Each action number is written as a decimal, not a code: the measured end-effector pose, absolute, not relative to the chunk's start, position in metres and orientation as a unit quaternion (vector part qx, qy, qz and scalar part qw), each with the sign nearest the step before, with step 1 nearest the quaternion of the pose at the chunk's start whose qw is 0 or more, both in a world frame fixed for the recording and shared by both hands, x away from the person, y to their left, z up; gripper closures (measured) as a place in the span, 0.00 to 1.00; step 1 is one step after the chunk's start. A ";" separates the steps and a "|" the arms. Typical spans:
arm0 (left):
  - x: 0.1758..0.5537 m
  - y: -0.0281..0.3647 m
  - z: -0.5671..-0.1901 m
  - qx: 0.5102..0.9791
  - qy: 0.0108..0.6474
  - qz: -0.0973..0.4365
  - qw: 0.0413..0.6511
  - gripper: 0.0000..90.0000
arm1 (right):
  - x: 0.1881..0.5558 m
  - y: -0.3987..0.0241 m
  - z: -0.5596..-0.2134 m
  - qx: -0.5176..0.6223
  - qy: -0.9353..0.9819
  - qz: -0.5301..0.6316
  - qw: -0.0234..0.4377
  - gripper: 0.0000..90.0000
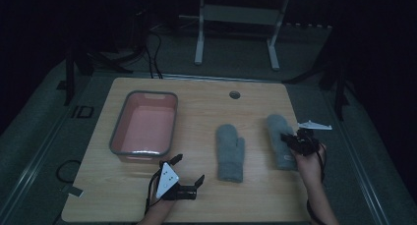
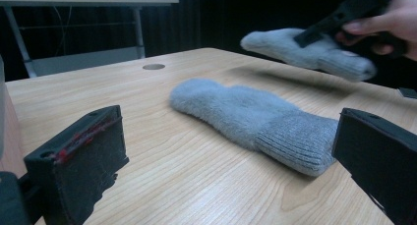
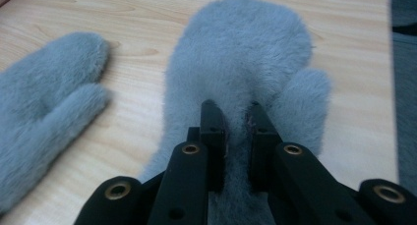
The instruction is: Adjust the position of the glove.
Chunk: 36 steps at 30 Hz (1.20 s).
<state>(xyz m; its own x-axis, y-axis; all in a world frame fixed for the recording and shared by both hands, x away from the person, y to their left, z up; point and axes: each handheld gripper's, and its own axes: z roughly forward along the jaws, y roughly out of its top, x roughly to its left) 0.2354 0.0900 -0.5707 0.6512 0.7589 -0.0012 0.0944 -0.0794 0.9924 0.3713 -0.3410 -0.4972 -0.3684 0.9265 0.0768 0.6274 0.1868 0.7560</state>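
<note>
Two grey fuzzy mittens are on the wooden table (image 1: 196,102). One mitten (image 1: 230,151) (image 2: 246,112) (image 3: 44,87) lies flat near the middle, cuff toward me. My right gripper (image 1: 288,138) (image 3: 236,119) is shut on the other mitten (image 1: 278,131) (image 3: 246,48), its jaws pinching the fuzz near the cuff. In the left gripper view that held mitten (image 2: 305,50) hangs slightly above the table with a shadow beneath it, under the right gripper (image 2: 344,16). My left gripper (image 1: 189,168) (image 2: 226,146) stands open near the front edge, left of the middle mitten, with nothing between its jaws.
A pink tub with a grey rim (image 1: 143,124) sits at the table's left, just beyond the left gripper. A round cable hole (image 1: 234,95) marks the far edge. A white table frame (image 1: 236,28) stands on the floor behind. The table's right edge is close to the held mitten.
</note>
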 end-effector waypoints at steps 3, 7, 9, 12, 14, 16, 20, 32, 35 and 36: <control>0.235 0.090 -0.571 0.681 0.313 0.277 0.602 0.00 | 0.349 -0.338 -0.500 0.545 0.729 0.355 0.215 0.91; 0.235 0.090 -0.571 0.681 0.314 0.276 0.602 0.00 | 0.333 -0.331 -0.505 0.557 0.722 0.347 0.220 0.91; 0.235 0.090 -0.571 0.681 0.313 0.276 0.602 0.00 | 0.331 -0.327 -0.507 0.554 0.729 0.336 0.222 0.91; 0.235 0.090 -0.571 0.681 0.312 0.276 0.602 0.00 | 0.329 -0.325 -0.507 0.552 0.733 0.326 0.226 0.91; 0.235 0.090 -0.571 0.681 0.312 0.276 0.602 0.00 | 0.329 -0.326 -0.508 0.556 0.731 0.325 0.227 0.90; 0.235 0.090 -0.571 0.681 0.313 0.276 0.602 0.00 | 0.329 -0.325 -0.512 0.554 0.733 0.323 0.226 0.90; 0.235 0.090 -0.571 0.681 0.313 0.276 0.602 0.00 | 0.335 -0.327 -0.521 0.557 0.731 0.318 0.231 0.90; 0.235 0.090 -0.571 0.681 0.312 0.276 0.602 0.00 | 0.347 -0.329 -0.541 0.552 0.742 0.309 0.219 0.78; 0.235 0.090 -0.571 0.681 0.311 0.276 0.602 0.00 | 0.346 -0.329 -0.542 0.548 0.742 0.320 0.217 0.65; 0.235 0.090 -0.571 0.681 0.311 0.276 0.603 0.00 | 0.345 -0.329 -0.541 0.549 0.740 0.323 0.216 0.61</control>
<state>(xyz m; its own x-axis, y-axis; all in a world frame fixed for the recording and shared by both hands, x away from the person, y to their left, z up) 0.2351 0.0896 -0.5708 0.6536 0.7569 0.0016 0.0906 -0.0803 0.9926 0.3450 -0.3292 -0.5412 -0.3047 0.9519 0.0339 0.6731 0.1900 0.7147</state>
